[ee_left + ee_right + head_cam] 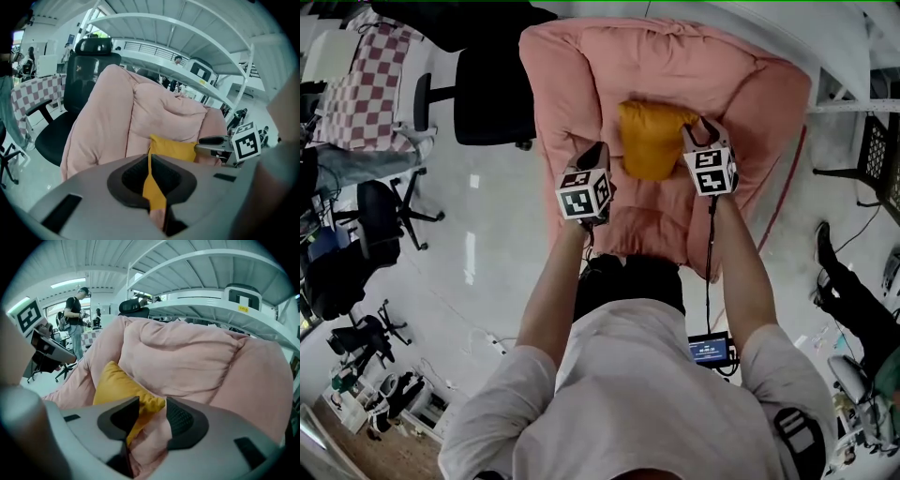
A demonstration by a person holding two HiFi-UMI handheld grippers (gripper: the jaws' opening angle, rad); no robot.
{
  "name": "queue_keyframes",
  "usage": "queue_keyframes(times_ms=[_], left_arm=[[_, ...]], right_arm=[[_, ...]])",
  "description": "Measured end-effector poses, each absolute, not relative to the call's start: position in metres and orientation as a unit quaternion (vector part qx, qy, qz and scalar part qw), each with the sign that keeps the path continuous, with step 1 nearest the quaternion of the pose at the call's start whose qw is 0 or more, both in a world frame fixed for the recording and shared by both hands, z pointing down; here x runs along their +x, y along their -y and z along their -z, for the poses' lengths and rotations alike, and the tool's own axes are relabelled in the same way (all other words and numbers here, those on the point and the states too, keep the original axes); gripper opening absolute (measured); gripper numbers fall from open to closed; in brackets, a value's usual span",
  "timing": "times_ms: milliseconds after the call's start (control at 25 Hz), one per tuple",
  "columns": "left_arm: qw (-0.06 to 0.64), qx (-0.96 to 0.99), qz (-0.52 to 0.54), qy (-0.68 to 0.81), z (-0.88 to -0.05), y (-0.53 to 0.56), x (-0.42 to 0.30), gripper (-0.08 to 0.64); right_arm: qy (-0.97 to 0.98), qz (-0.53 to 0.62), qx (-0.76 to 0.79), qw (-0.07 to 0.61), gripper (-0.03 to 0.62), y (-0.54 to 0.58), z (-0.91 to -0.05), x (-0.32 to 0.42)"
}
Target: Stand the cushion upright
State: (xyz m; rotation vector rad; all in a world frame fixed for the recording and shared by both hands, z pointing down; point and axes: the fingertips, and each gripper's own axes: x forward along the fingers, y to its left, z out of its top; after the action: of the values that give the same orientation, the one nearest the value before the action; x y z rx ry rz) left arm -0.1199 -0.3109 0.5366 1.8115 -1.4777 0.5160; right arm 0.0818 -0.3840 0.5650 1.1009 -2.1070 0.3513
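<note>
A yellow cushion (649, 141) rests against the back of a soft pink armchair (675, 66), tilted between both grippers. My left gripper (600, 152) is at its left side; in the left gripper view its jaws (151, 180) pinch a thin yellow edge of the cushion (173, 150). My right gripper (698, 127) is at the cushion's right side. In the right gripper view its jaws (152, 420) stand apart around a corner of the cushion (115, 383), with a gap of pink fabric on the right pad's side.
A black office chair (492, 94) stands left of the armchair, beside a checkered cloth (366, 84). More black chairs (380, 211) crowd the left. A white rack (853, 103) sits at the right, a small screen (710, 350) on the floor. A person (75, 310) stands far off.
</note>
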Motion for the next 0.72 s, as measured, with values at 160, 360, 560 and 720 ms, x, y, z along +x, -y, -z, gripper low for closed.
queue_keyframes(times_ms=[160,360,560,720], left_arm=[[0.352,0.717,-0.188,0.572,-0.516,0.304,-0.128,0.032],[0.335,0.730,-0.165,0.572,-0.486,0.291,-0.126,0.032],[0.304,0.750,-0.158,0.565,-0.459,0.268,-0.124,0.032],[0.294,0.759,-0.144,0.563,-0.441,0.239,-0.131,0.032]], right_arm=[[0.813,-0.133,0.454,0.341,0.172,0.374,-0.545,0.089],[0.812,-0.124,0.475,0.314,0.170,0.347,-0.506,0.083],[0.823,-0.110,0.482,0.281,0.170,0.308,-0.472,0.046],[0.826,-0.112,0.485,0.262,0.154,0.269,-0.448,0.013]])
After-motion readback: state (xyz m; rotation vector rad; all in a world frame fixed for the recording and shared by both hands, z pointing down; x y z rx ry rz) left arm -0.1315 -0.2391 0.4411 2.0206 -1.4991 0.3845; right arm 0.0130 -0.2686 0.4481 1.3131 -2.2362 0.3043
